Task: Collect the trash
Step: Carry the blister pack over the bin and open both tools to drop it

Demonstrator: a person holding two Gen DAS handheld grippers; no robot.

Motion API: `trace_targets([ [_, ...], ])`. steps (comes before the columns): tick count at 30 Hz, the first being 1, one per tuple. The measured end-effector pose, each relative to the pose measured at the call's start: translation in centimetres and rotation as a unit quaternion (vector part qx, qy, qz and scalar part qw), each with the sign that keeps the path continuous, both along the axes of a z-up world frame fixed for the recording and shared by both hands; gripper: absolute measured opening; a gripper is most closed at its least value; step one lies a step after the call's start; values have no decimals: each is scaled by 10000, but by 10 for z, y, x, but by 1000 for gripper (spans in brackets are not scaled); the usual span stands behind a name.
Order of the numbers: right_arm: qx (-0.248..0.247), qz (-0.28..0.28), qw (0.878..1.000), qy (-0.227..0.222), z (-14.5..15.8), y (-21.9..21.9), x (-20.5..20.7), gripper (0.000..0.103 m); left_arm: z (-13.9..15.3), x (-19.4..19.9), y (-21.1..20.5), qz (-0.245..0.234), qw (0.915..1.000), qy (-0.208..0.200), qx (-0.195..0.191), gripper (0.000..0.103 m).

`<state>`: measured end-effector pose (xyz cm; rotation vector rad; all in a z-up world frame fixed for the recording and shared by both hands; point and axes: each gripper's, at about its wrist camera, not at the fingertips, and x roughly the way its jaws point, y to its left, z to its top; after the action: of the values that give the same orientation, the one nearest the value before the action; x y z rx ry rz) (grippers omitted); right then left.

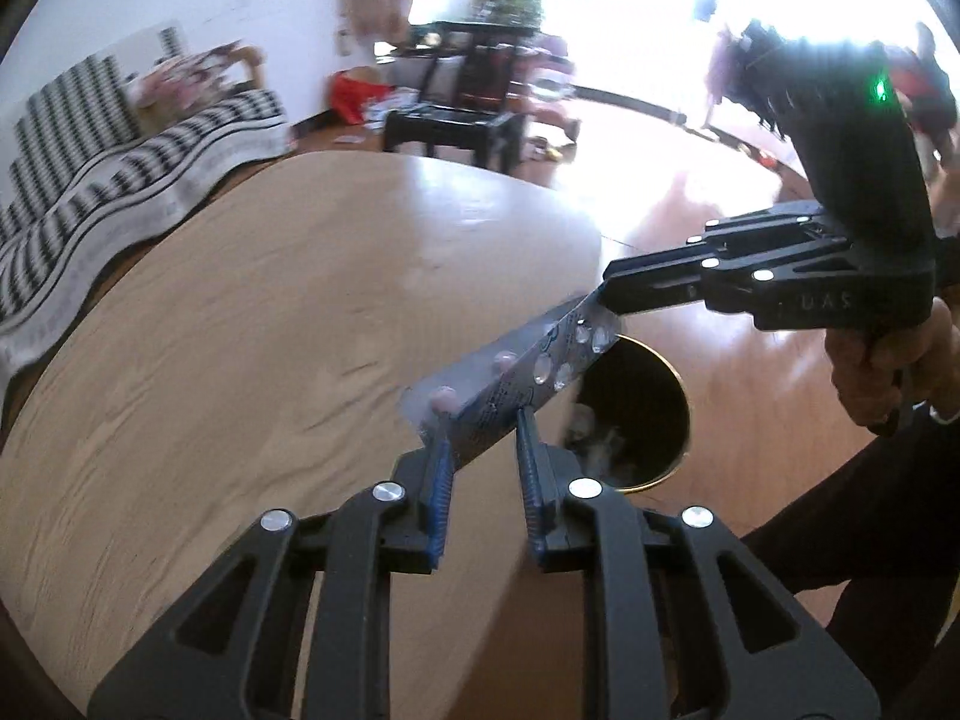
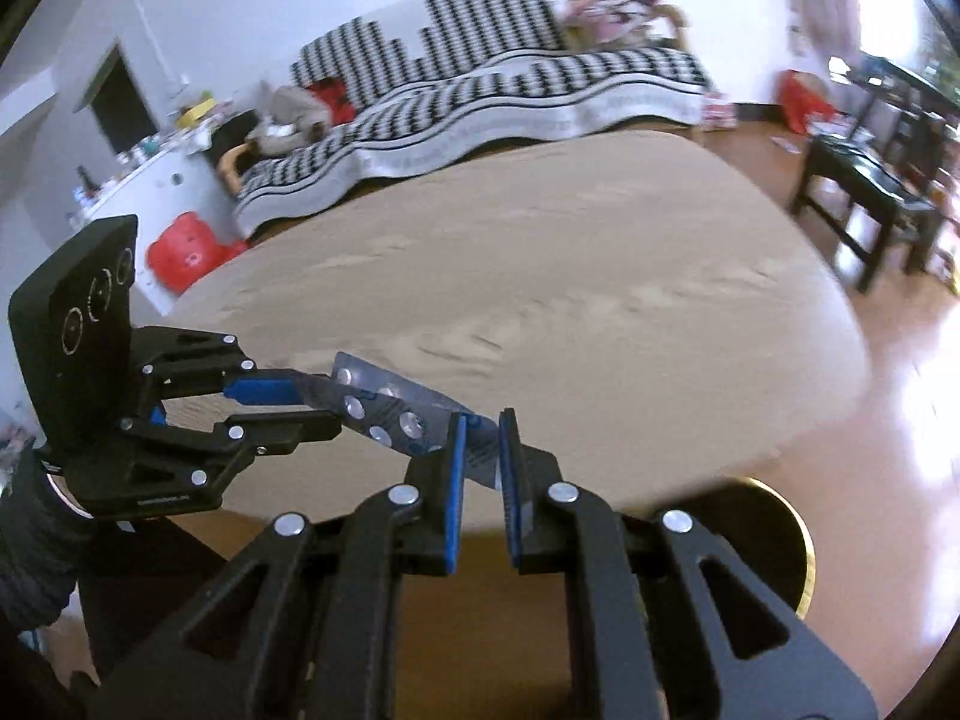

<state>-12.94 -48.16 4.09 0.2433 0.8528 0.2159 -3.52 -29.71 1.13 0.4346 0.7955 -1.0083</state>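
Two grippers are sharing one blister pack (image 1: 528,369) over the tabletop's (image 1: 252,324) right-hand edge. On the far left, a sofa under a black-and-white striped cover (image 1: 138,138) is running along the wall, with a red bag (image 1: 350,97) and a dark low table (image 1: 456,126) standing further right on the floor beyond the tabletop's far edge. The wooden tabletop itself is lying bare, with nothing on it blocking the way. The left gripper (image 1: 480,426) is pinching the pack's near end, its blue pads drawn in narrow around the foil. The pack is slanting up to the right, hanging partly above a round black bin (image 1: 648,414) on the floor just beside that edge, with crumpled scraps already inside. The right gripper (image 1: 606,294), held in a hand (image 1: 882,372), is clamping the pack's far end with its jaws closed tight.
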Motion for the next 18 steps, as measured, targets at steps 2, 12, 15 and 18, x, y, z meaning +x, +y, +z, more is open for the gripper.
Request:
trace_targets([
  [2,-43,-192,9998,28,-5,-20,-19,10,-5,-9,-24,-185,9998,69,2,18],
  [12,-17,-1001,9946,259,-39,-108,-91,10,-35,-34,-114,-831,9956,417,72,18],
  [15,10,-1140,9929,325,-49,-124,-103,10,-44,-40,-131,-918,9944,506,116,18],
  [18,4,-1246,9914,398,-57,-135,-110,11,-53,-47,-144,-969,9935,571,166,18],
])
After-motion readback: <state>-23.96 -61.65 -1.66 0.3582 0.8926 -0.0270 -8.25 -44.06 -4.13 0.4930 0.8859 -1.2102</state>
